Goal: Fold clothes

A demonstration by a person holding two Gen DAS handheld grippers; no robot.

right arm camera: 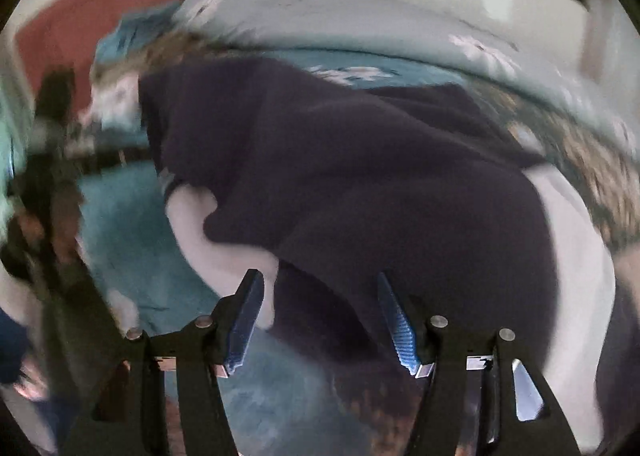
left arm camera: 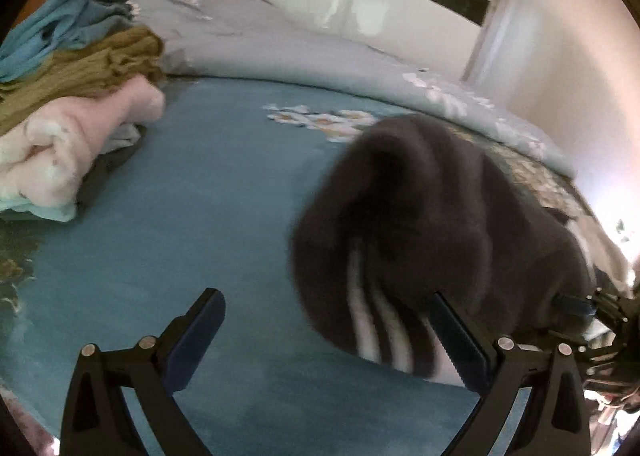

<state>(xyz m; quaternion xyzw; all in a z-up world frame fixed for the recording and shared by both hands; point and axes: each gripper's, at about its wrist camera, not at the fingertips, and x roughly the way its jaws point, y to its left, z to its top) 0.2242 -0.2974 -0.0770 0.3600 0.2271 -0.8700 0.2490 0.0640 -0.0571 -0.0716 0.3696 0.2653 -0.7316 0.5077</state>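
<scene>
Dark top with white stripes (left arm camera: 432,224) bunched on the blue bed (left arm camera: 208,224), left gripper (left arm camera: 328,336) jaws spread wide, right gripper (right arm camera: 320,320) jaws spread over it, pile of clothes (left arm camera: 80,96) far left, grey blanket (left arm camera: 300,52) behind

A dark fleece garment with white stripes (left arm camera: 432,232) lies on the blue floral bed sheet (left arm camera: 208,216), right of centre in the left wrist frame. A stack of folded clothes in blue, olive and pink (left arm camera: 76,96) sits on the sheet at the upper left, well apart from the garment. Behind both, across the upper frame, runs a rumpled pale grey quilt (left arm camera: 304,52). In the right wrist frame the garment fills the centre, above the frame's lower edge.
</scene>
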